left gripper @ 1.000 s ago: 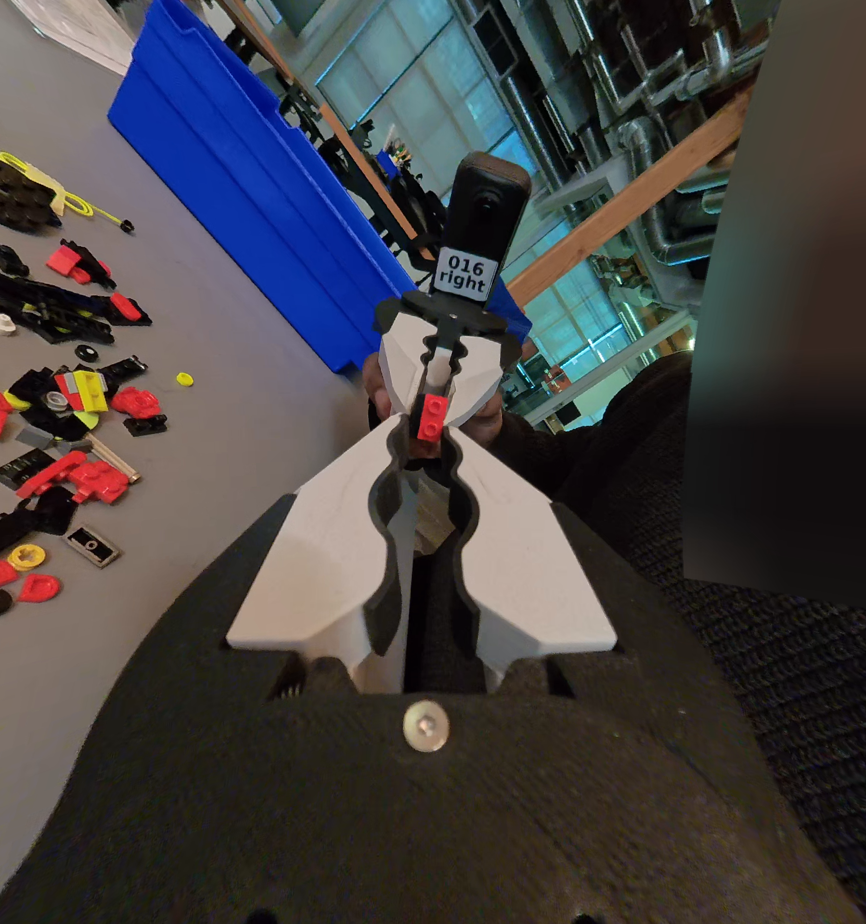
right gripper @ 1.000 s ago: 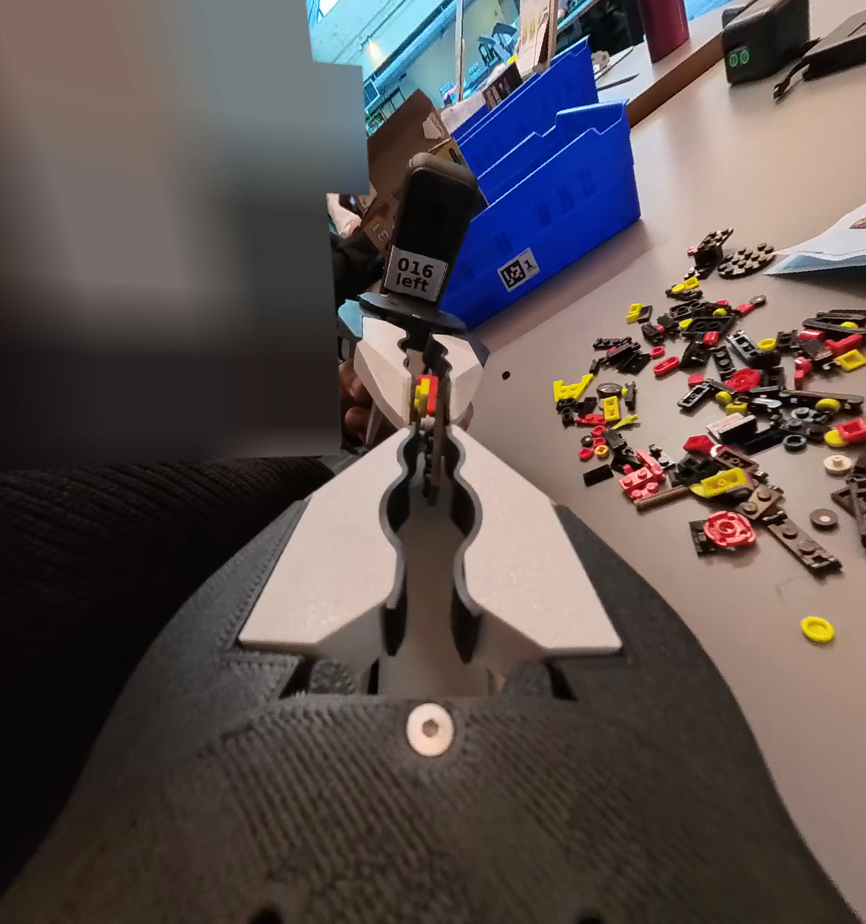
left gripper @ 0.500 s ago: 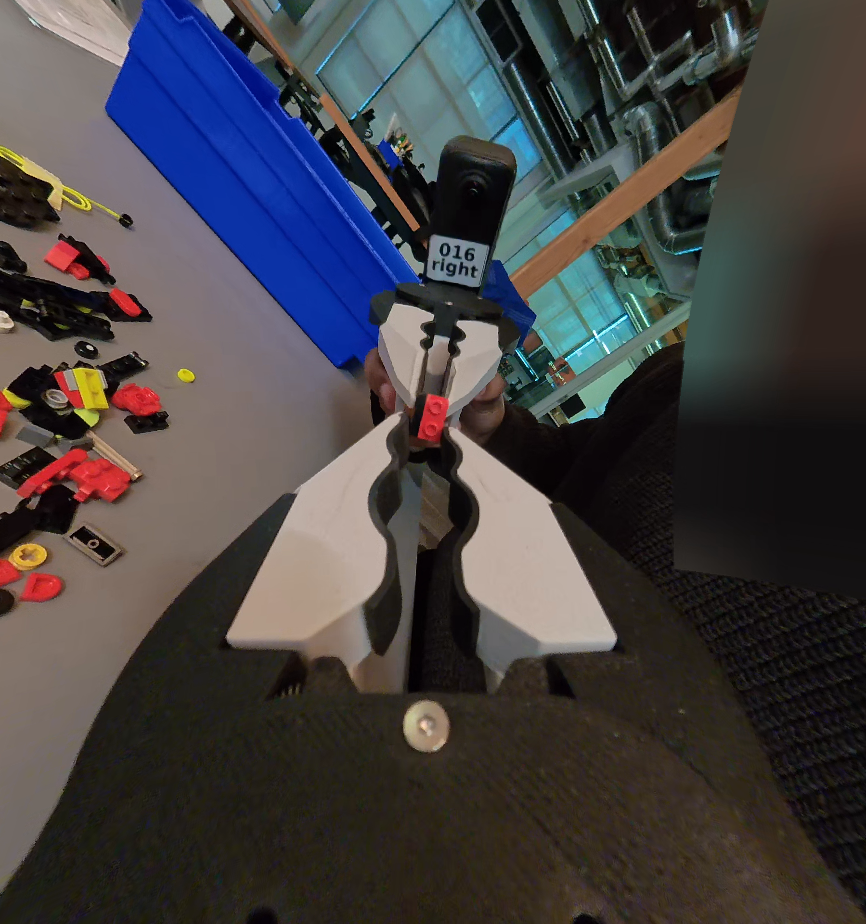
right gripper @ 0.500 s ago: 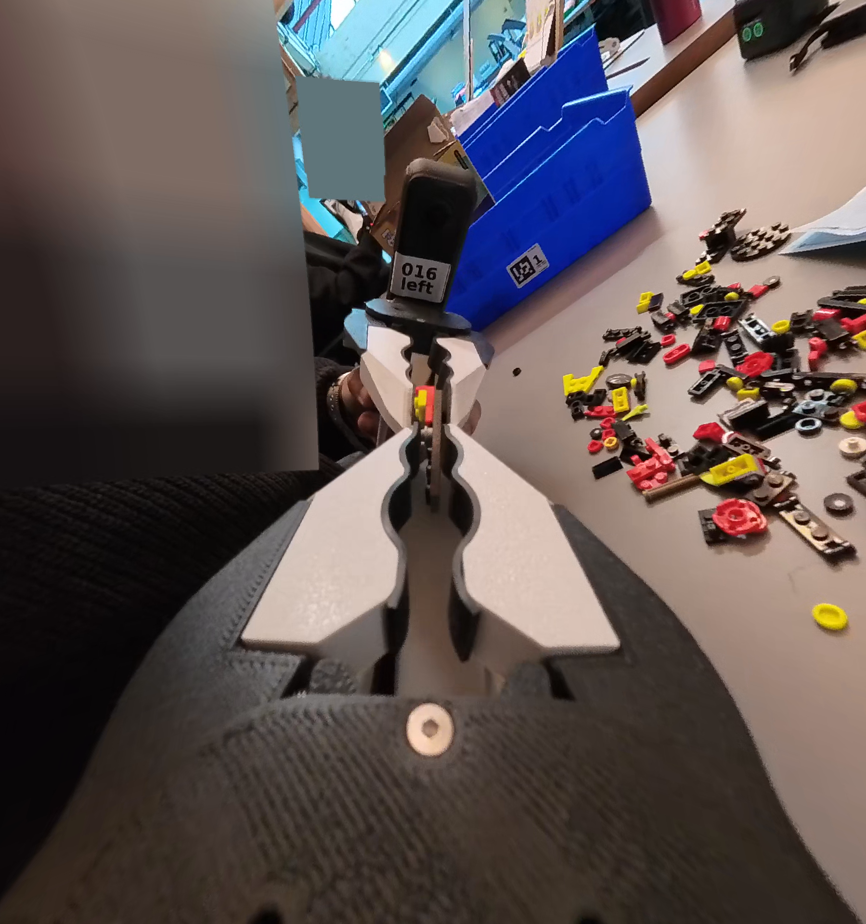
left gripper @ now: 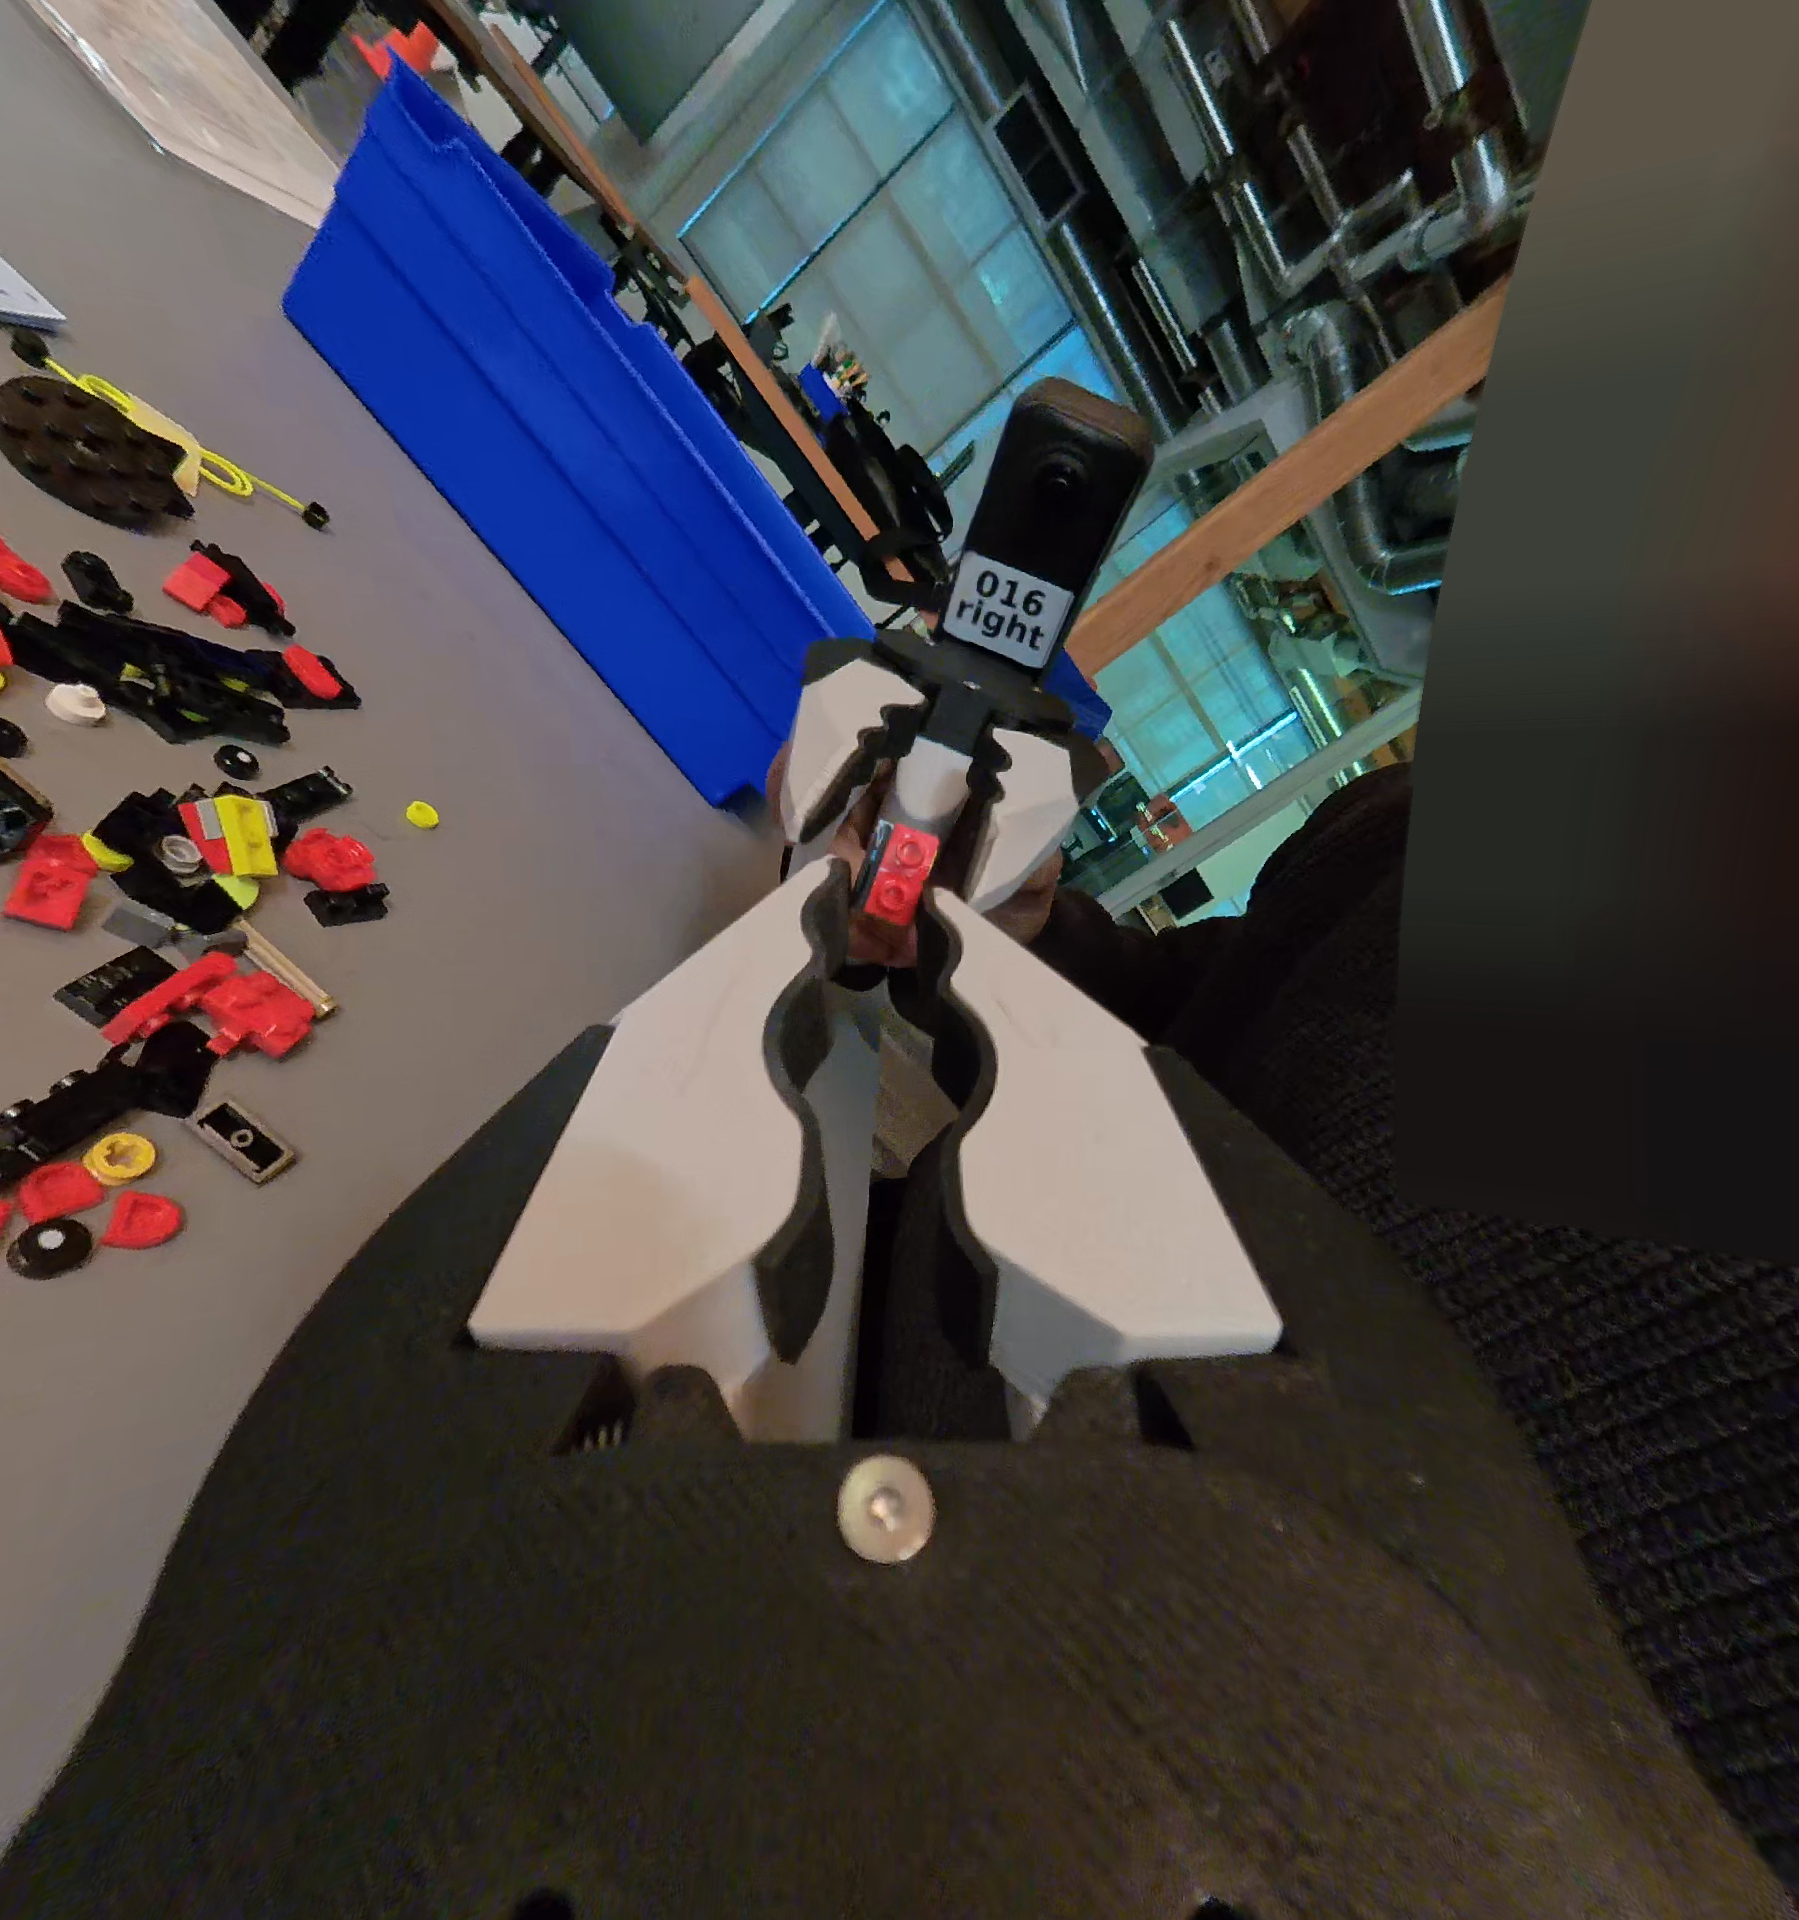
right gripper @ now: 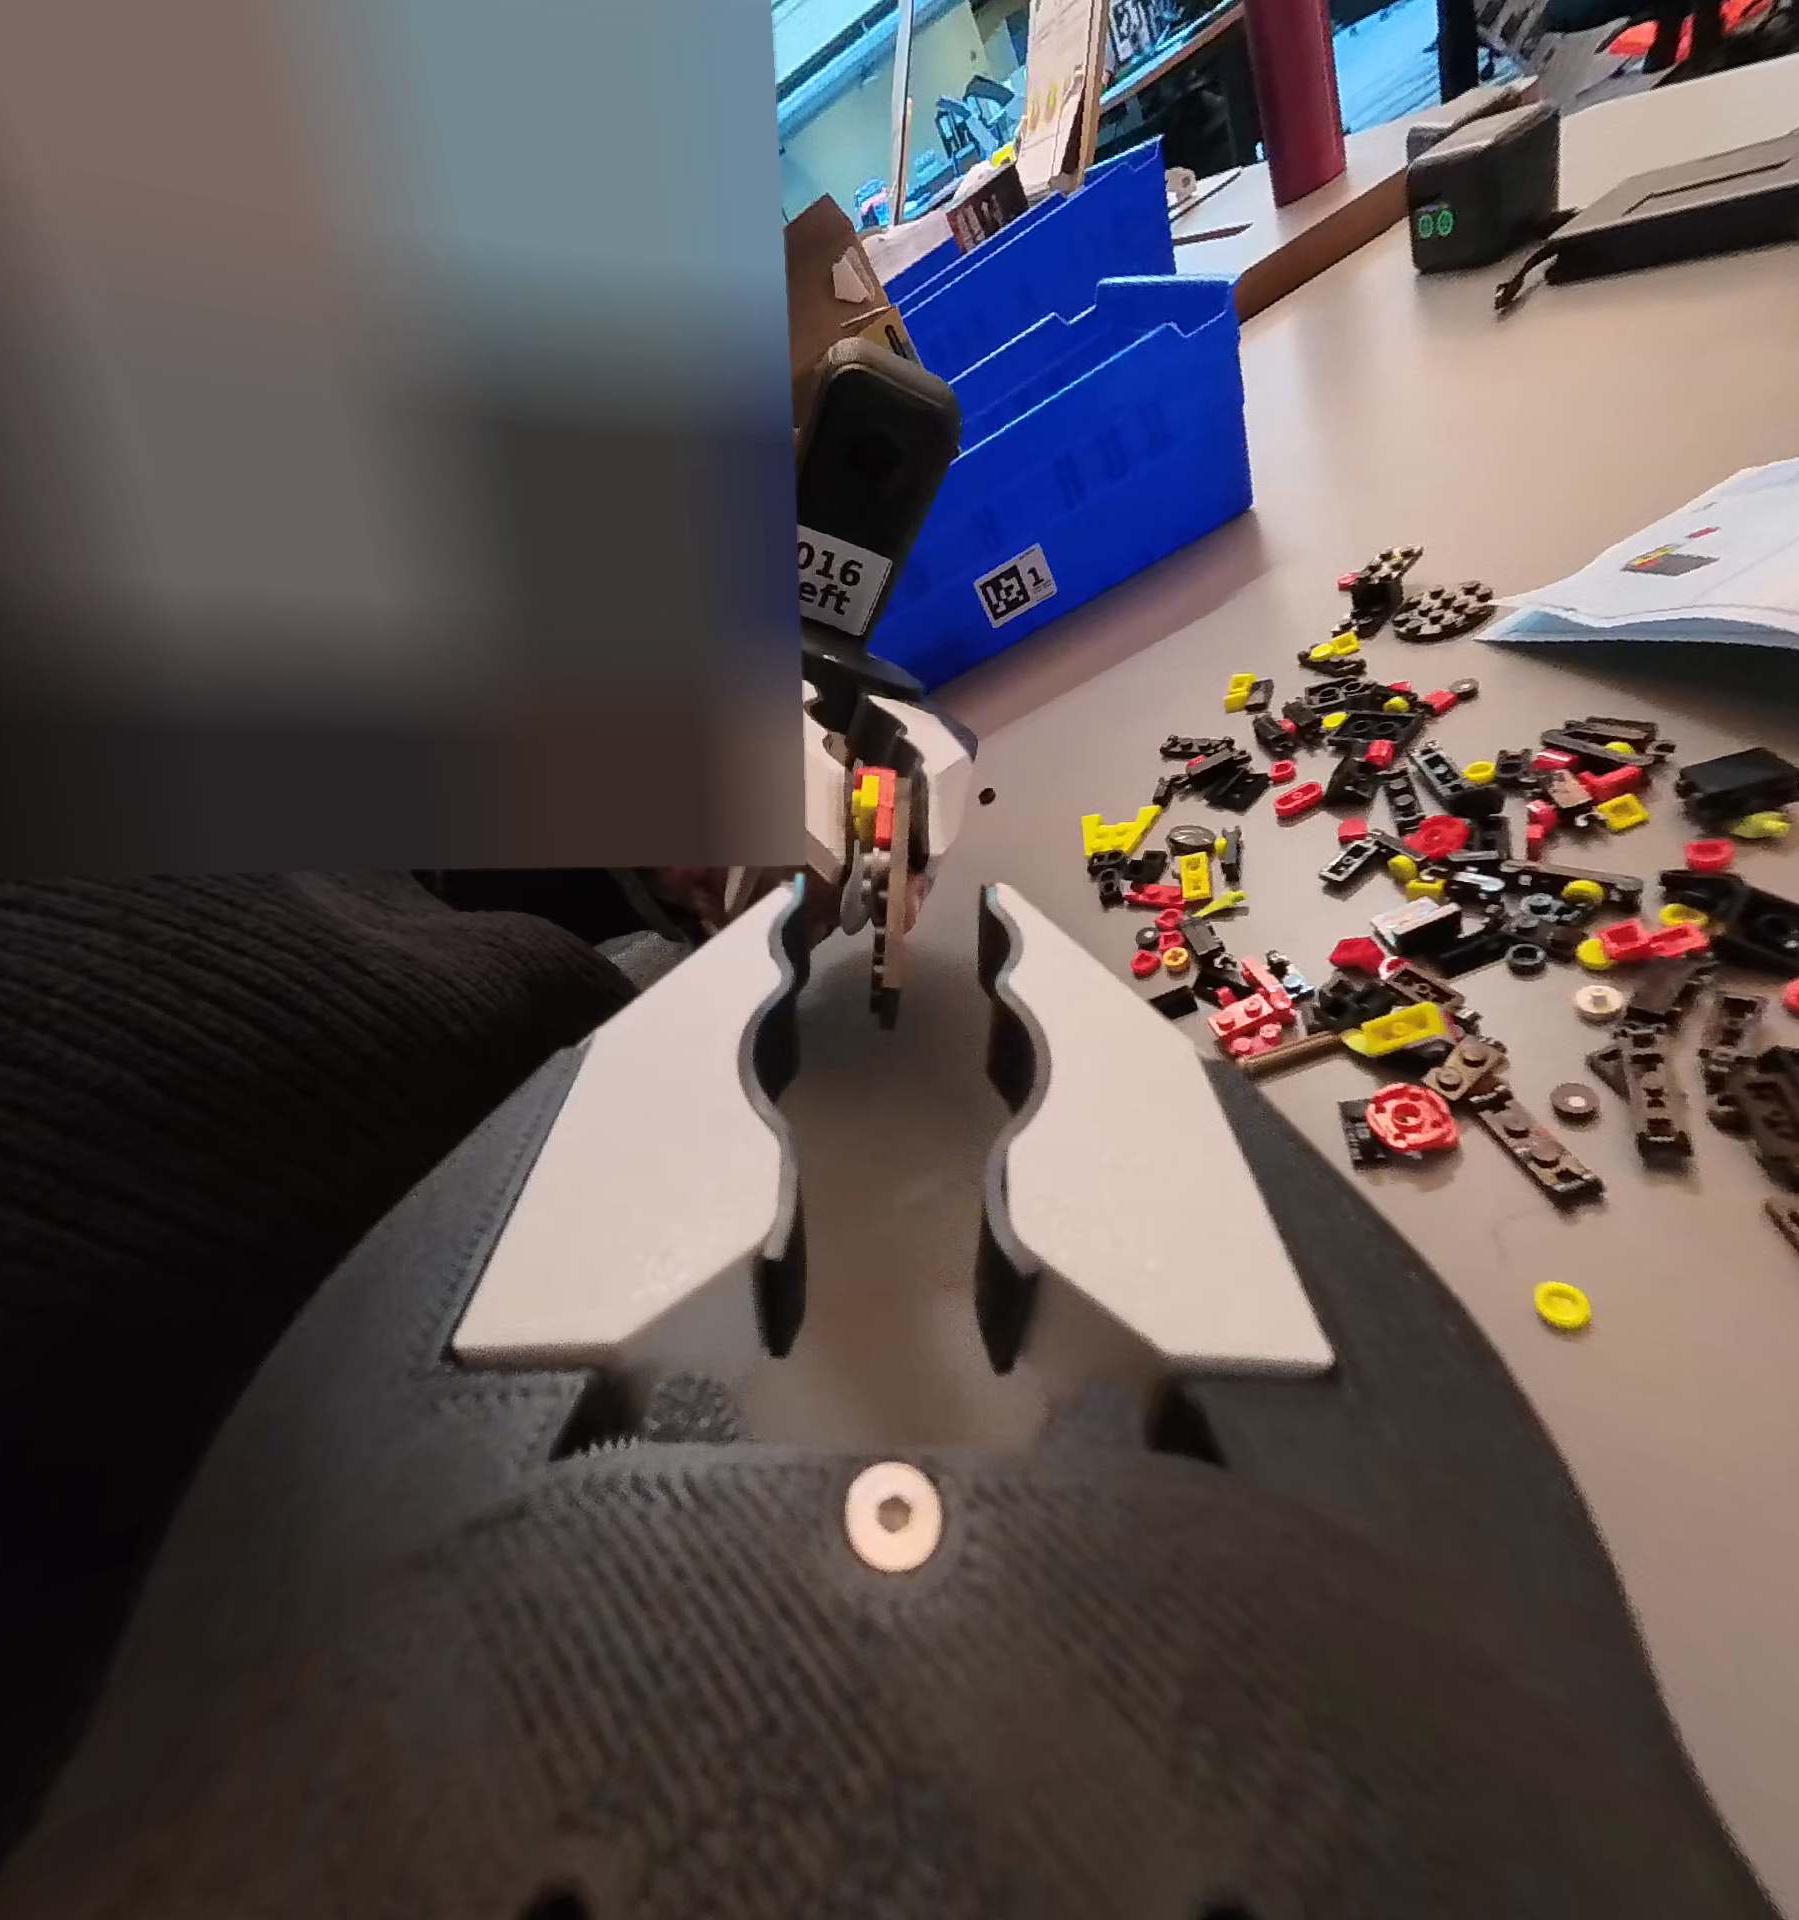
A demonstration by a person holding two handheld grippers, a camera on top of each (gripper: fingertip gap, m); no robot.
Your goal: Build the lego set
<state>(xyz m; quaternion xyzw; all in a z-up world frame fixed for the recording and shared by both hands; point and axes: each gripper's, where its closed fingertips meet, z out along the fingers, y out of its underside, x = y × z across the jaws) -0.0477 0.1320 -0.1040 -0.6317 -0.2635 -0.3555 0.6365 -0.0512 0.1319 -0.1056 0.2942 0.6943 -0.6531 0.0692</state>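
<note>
My left gripper [left gripper: 882, 902] is shut on a small lego assembly [left gripper: 897, 871], whose red two-stud brick sticks out at the fingertips. In the right wrist view the same assembly [right gripper: 879, 831] shows red and yellow pieces on a thin black plate that hangs down from the left gripper [right gripper: 874, 821], which a blurred patch half hides. My right gripper [right gripper: 890, 904] is open and empty, its jaws standing either side of the plate's lower end without touching it. It faces me in the left wrist view [left gripper: 926, 795], held above the table.
Several loose black, red and yellow lego pieces [right gripper: 1446, 883] lie scattered on the grey table [left gripper: 521, 935]. Blue bins [right gripper: 1082, 468] stand at the back. An instruction booklet [right gripper: 1705, 582] lies far right. A person's dark sleeve [right gripper: 199, 1143] is close by. The tips of both grippers are at nearly the same place.
My right gripper has opened and let go of the assembly. The left gripper still holds it. Both grippers have tilted slightly.
</note>
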